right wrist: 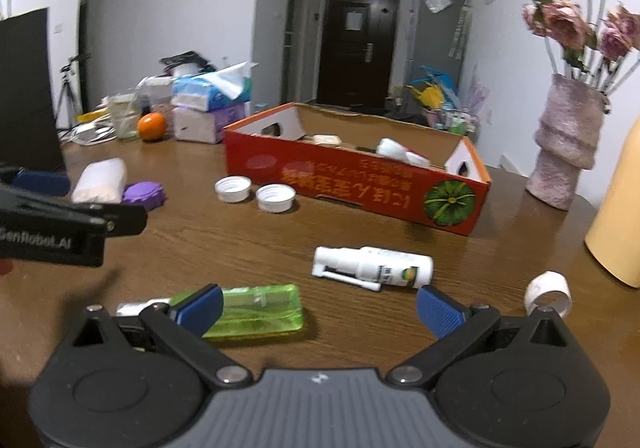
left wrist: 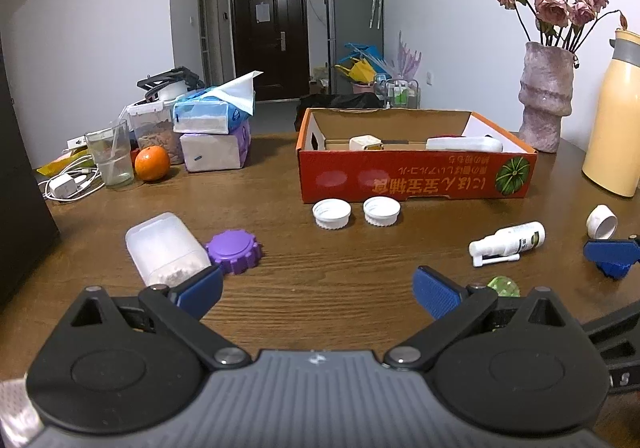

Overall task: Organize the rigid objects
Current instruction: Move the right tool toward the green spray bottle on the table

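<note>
A red cardboard box (left wrist: 416,176) (right wrist: 360,184) stands on the wooden table and holds a few white items. In front of it lie two white caps (left wrist: 332,213) (right wrist: 232,189), a white spray bottle (left wrist: 508,242) (right wrist: 372,267) and a small white cap (left wrist: 601,222) (right wrist: 549,292). A translucent jar (left wrist: 164,248) with a purple lid (left wrist: 234,251) lies at the left. A green lighter (right wrist: 256,310) lies just ahead of my right gripper (right wrist: 318,312), which is open and empty. My left gripper (left wrist: 318,292) is open and empty above bare table.
A pink vase (left wrist: 546,96) with dried roses and a yellow thermos (left wrist: 616,116) stand at the right. Tissue packs (left wrist: 214,136), an orange (left wrist: 152,163), a glass (left wrist: 110,152) and a charger sit at the back left. A dark panel (right wrist: 24,88) stands at the left.
</note>
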A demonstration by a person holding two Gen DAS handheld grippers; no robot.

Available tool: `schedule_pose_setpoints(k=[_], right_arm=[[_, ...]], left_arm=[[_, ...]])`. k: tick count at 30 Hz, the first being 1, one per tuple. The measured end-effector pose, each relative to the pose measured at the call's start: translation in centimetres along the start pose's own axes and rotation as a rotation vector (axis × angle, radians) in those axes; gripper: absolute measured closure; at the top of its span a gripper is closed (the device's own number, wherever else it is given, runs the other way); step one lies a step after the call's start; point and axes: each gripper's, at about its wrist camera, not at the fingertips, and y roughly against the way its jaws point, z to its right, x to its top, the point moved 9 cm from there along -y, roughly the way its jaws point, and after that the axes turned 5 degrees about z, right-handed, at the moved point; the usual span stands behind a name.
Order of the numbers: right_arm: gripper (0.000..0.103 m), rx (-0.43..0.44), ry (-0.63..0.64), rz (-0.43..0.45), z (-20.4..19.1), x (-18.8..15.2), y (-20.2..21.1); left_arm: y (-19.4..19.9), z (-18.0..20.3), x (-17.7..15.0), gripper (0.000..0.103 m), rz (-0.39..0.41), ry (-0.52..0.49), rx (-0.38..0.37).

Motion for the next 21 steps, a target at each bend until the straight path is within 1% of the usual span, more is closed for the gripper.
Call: schedule_pose_setpoints(k=[4, 9, 16, 21], right_arm=[[0.0, 0.033, 0.066, -0.027, -1.3, -0.9, -0.3], [0.0, 0.061, 0.11, -0.058, -2.9, -1.3, -1.5], [0.0, 0.108, 0.18, -0.059, -5.5, -0.6, -3.1], [0.0, 0.113, 0.21, -0.054, -6.4, 0.0, -4.2]], left_arm=[[-0.2, -0.6, -0.5, 0.0, -0.011, -0.007, -0.007], [-0.4, -1.3, -0.8, 0.0, -0.024, -0.004, -0.018], [-0.9, -3.4, -0.9, 0.0, -0.039, 0.032, -0.017], [-1.0, -5.1, -0.9, 0.0, -0.042, 0.064, -0.001]])
